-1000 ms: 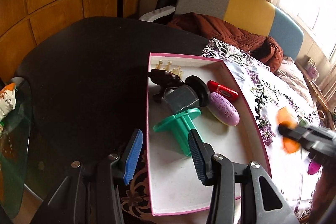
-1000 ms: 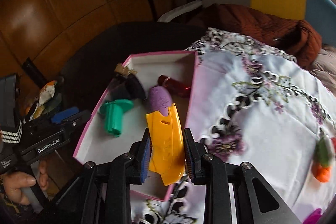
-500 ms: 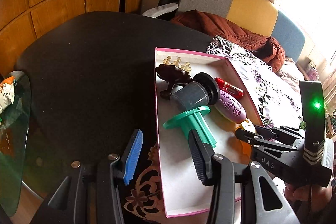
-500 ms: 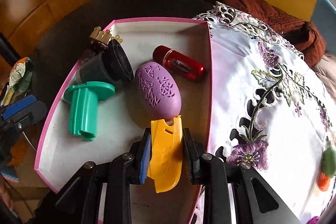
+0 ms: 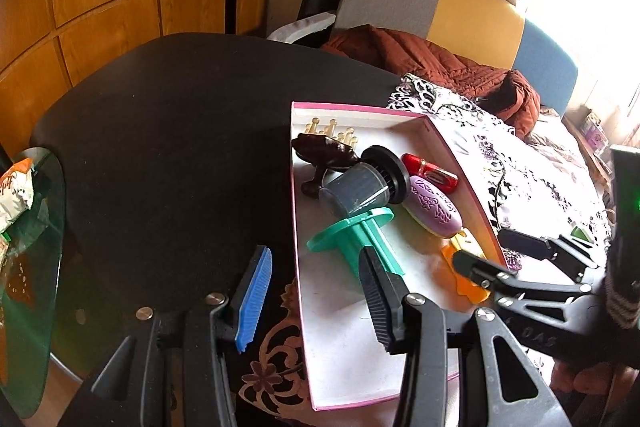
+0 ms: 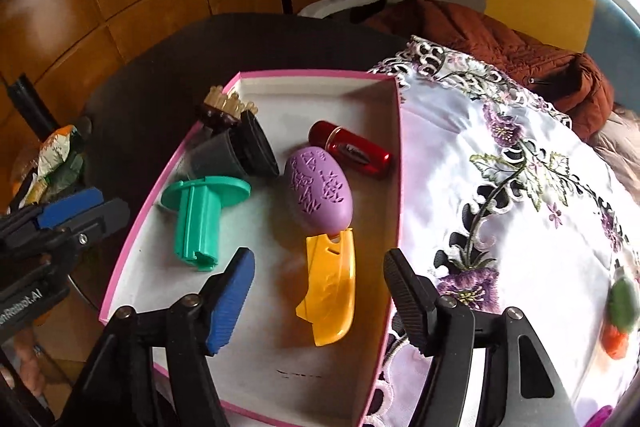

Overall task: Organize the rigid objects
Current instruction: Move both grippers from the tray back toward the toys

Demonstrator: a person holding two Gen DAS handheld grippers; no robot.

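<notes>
A white box with a pink rim (image 6: 320,73) (image 5: 360,107) holds a green spool (image 6: 200,219) (image 5: 360,235), a purple oval (image 6: 318,193) (image 5: 432,203), a red cylinder (image 6: 352,151), a grey and black cup-shaped part (image 6: 236,155) and a dark brown piece with gold prongs (image 6: 220,111). A yellow plastic piece (image 6: 332,287) (image 5: 474,291) lies flat on the box floor. My right gripper (image 6: 316,279) (image 5: 492,251) hangs over it with jaws opening and the pads clear of it. My left gripper (image 5: 316,291) (image 6: 76,211) stands open above the box's left wall, holding nothing.
The box sits on a black round table (image 5: 180,127), partly on a white embroidered cloth (image 6: 500,207). A green and orange toy (image 6: 620,315) lies on the cloth at the right. A glass side table with a snack bag (image 5: 16,187) is at the left. A chair with a brown jacket (image 5: 420,63) stands behind.
My right gripper came down over the box with the yellow piece, then spread its jaws and let it go; the piece now rests on the box floor. The left gripper stayed put.
</notes>
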